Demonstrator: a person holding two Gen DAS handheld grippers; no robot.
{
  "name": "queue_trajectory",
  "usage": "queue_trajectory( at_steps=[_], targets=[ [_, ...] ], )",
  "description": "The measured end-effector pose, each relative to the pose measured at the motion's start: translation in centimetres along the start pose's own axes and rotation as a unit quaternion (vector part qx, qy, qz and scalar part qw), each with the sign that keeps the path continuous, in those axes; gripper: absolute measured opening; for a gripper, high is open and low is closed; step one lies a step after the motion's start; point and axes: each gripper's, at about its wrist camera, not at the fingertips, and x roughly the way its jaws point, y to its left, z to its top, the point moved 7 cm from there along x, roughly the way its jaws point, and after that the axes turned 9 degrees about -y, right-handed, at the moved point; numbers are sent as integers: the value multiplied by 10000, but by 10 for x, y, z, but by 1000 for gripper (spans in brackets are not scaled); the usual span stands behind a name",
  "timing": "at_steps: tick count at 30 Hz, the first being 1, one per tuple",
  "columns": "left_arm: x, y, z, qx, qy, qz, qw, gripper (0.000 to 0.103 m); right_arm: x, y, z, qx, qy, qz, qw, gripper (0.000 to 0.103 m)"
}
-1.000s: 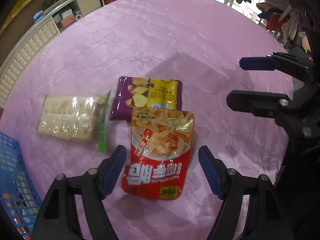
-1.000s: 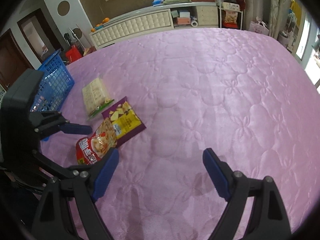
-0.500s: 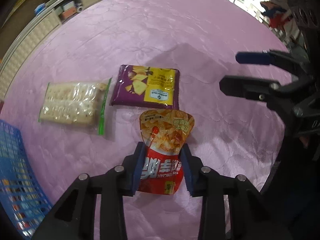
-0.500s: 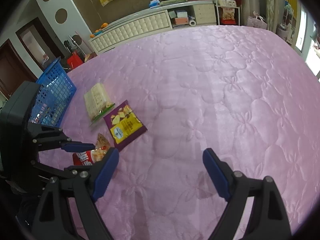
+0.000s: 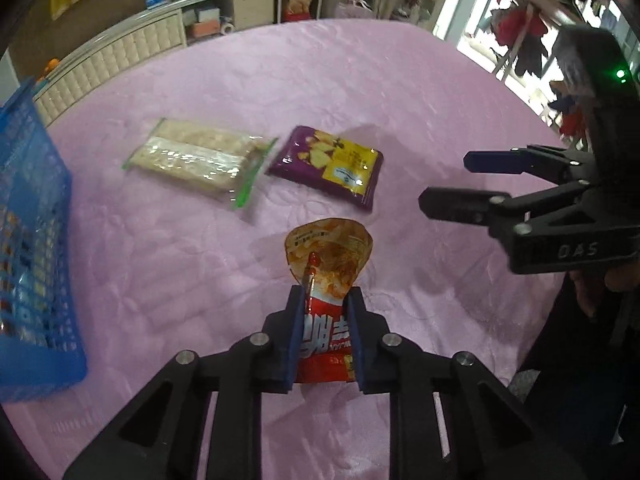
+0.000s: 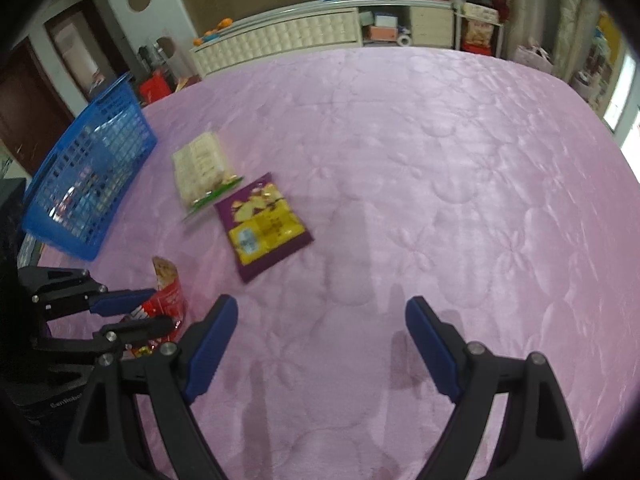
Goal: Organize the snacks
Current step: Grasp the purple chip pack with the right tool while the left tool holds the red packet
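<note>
My left gripper [image 5: 325,298] is closing on a red snack pouch [image 5: 328,264], its pads pressed against the pouch's sides and the pouch squeezed and lifted off the pink quilt. From the right wrist view the same pouch [image 6: 168,292] stands upright between the left gripper [image 6: 150,306] pads. A purple and yellow chip bag [image 5: 332,162] [image 6: 264,226] and a clear cracker pack [image 5: 198,156] [image 6: 202,164] lie flat beyond it. My right gripper [image 6: 320,320] [image 5: 444,180] hangs open over bare quilt, nothing between its fingers.
A blue plastic basket [image 5: 28,216] [image 6: 86,176] holding packets stands at the left edge of the pink quilted bed [image 6: 440,180]. A white headboard [image 6: 280,36], shelves and clutter lie past the far side. A hand [image 5: 600,288] holds the right gripper.
The left gripper's jaws went from wide apart around the flat red pouch to squeezed onto it, and the pouch rose off the quilt. The view swung toward the blue basket. The right gripper barely shifted.
</note>
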Motion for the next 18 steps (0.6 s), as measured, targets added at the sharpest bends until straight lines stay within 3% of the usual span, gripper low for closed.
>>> queue_trajectory(
  at_steps=[13,18],
  targets=[
    [-12,49,4,-273,-186,531,9980,19,53,43,40,-1299,390,323,9902,89],
    [-14,61,5,-364,-198,611,9973,19,73,50,42,-1350,496,575,9879,89]
  ],
)
